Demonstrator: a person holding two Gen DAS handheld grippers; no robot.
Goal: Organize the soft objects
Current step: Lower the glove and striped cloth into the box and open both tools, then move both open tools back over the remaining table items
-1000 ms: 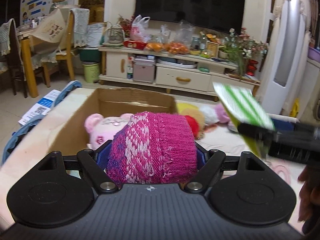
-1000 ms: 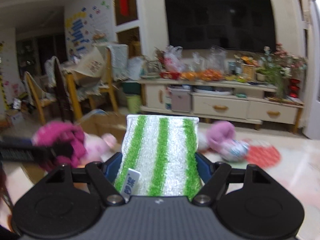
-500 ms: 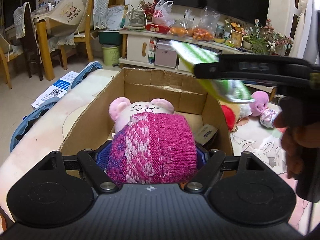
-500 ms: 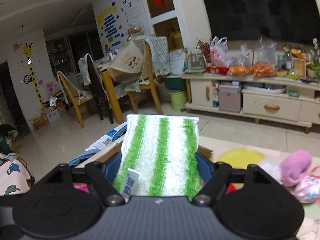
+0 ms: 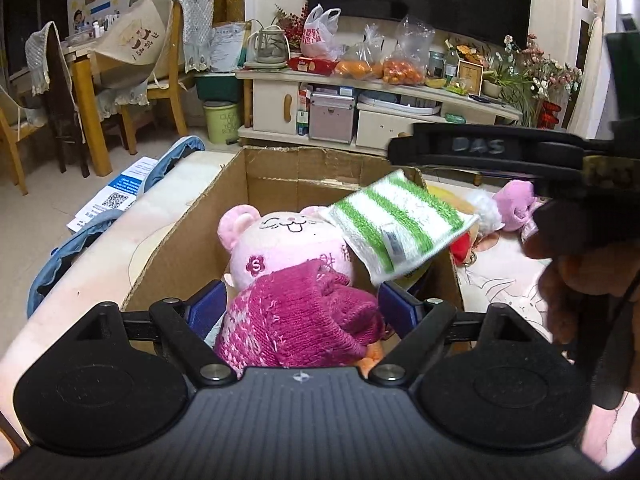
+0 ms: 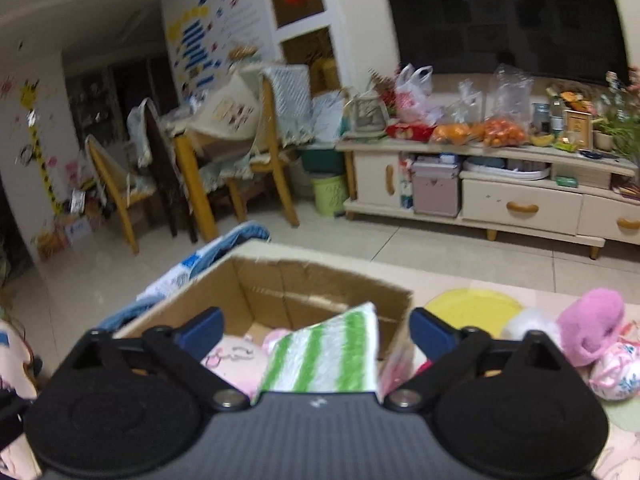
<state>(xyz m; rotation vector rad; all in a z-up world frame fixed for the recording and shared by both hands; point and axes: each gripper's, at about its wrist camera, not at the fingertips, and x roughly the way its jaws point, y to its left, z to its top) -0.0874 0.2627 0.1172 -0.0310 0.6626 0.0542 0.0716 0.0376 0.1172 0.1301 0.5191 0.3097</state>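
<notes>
An open cardboard box [image 5: 248, 200] holds a pink plush toy [image 5: 280, 244]. My left gripper [image 5: 303, 304] hovers over the box's near edge, jaws opening; the magenta knitted piece [image 5: 300, 328] sags between its blue pads onto the plush, and the pads do not press it. My right gripper [image 6: 316, 328] hangs above the box, jaws opening too. The green-and-white striped cloth [image 6: 324, 356] sits loose between its fingers; in the left wrist view the cloth [image 5: 400, 224] tilts in mid-air under the right gripper's finger [image 5: 480, 148].
Right of the box lie a yellow plate [image 6: 472, 308], a pink soft toy [image 6: 592, 320] and a white one [image 6: 528, 324]. A blue cloth [image 5: 80, 248] hangs off the table's left edge. A person's hand [image 5: 576, 272] holds the right gripper. Chairs and a TV cabinet stand beyond.
Both pairs of jaws have spread. The magenta knit slipped out of the left pads onto the plush. The right gripper came over the box and the striped cloth dropped out of its grip.
</notes>
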